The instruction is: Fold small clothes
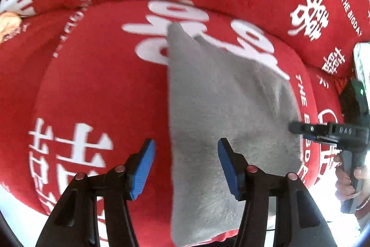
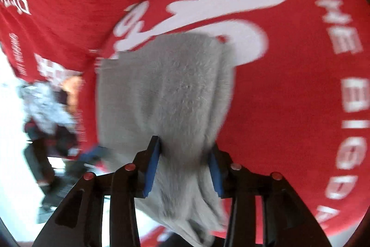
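On the red cushion (image 1: pixel 104 85) lies the gray cloth (image 1: pixel 219 108), its long side pointing away, with the right hand-held gripper (image 2: pixel 183 166) clamped on its near edge and the left hand-held gripper (image 1: pixel 186 168) apart, hovering right above it.

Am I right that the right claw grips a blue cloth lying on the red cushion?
Not quite: the cloth is grey, not blue; only the claw's pads are blue. The right wrist view shows the right claw closed on it over the red cushion.
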The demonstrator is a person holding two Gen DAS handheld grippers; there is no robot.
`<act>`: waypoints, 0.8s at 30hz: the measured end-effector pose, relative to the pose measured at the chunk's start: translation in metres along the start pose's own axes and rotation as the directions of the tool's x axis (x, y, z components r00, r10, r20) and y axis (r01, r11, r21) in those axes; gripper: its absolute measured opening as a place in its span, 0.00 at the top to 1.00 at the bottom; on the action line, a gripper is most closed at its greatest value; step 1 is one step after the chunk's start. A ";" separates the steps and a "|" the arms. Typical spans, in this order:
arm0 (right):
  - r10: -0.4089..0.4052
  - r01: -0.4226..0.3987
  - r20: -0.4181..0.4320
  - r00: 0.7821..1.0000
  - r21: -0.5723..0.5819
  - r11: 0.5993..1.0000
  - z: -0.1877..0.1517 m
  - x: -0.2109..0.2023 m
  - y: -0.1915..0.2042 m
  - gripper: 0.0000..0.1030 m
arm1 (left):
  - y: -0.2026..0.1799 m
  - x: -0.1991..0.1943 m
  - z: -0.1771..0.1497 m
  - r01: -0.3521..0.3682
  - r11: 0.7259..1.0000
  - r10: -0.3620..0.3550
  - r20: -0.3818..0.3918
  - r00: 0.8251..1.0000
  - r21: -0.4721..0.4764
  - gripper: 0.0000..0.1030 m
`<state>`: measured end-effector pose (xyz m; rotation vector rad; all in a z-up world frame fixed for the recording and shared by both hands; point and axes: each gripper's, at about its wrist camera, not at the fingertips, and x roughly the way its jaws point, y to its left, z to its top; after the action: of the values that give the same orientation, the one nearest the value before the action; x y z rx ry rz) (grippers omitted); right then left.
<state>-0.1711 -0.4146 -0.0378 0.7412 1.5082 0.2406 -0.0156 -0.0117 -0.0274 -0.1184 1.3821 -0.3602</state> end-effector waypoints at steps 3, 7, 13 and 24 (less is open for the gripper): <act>-0.095 0.095 0.058 0.994 -0.011 0.995 -0.010 -0.026 0.003 0.83 | 0.004 -0.022 0.002 0.032 0.999 -0.032 0.040 0.999 0.009 0.44; -0.084 0.085 0.105 0.991 -0.011 0.996 -0.027 -0.050 0.003 0.95 | -0.007 -0.029 0.002 0.125 0.991 -0.127 0.033 0.991 0.047 0.44; -0.090 0.101 0.085 0.992 -0.137 0.985 -0.044 -0.026 0.046 0.95 | -0.039 0.020 -0.012 0.091 0.991 -0.087 -0.042 0.995 0.099 0.44; -0.225 0.237 0.079 0.971 -0.206 0.950 -0.052 0.011 0.023 1.00 | -0.035 0.028 -0.022 0.010 0.995 -0.005 -0.055 0.998 0.095 0.44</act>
<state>-0.2126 -0.3750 -0.0283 0.3922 1.4755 0.2001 -0.0398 -0.0509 -0.0480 -0.0352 1.4159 -0.4380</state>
